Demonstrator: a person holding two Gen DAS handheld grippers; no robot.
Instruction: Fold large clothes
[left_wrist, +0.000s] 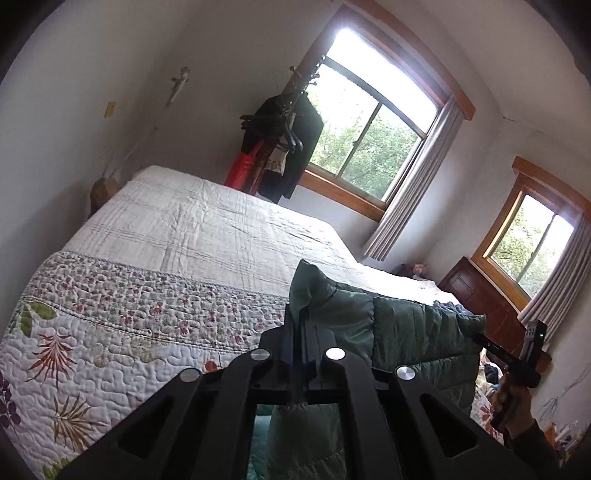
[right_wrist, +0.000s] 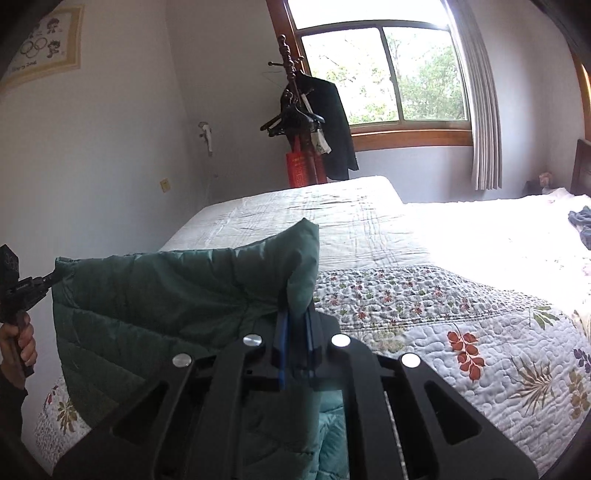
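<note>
Two tools hold one green quilted jacket, raised above the bed.

Left wrist view: the left tool (left_wrist: 301, 325) is closed on a bunched corner of the jacket (left_wrist: 406, 332), and a peak of cloth stands up past its tips. The panel runs from this tool toward the right tool (left_wrist: 480, 338), whose tips meet the far corner at the picture's right edge; the person's hand (left_wrist: 511, 398) grips that handle. More padded cloth hangs below the left tool. The bed (left_wrist: 177, 236), under a flowered quilt, lies beyond and beneath.

Right wrist view: the right tool (right_wrist: 295, 314) is closed on its own bunched corner of the jacket (right_wrist: 166, 295), with a fold rising above the tips. The top edge sags in a shallow curve toward the left tool (right_wrist: 50, 280), which pinches the opposite corner; a hand (right_wrist: 22, 343) holds it. The lower part drapes down in front of the bed (right_wrist: 424, 306).

Handling, as a judgement: the padded cloth looks light, soft and springy, its smooth shell probably slippery. Thick seamed corners or hems likely give the surest hold; thin single layers may slide out.
</note>
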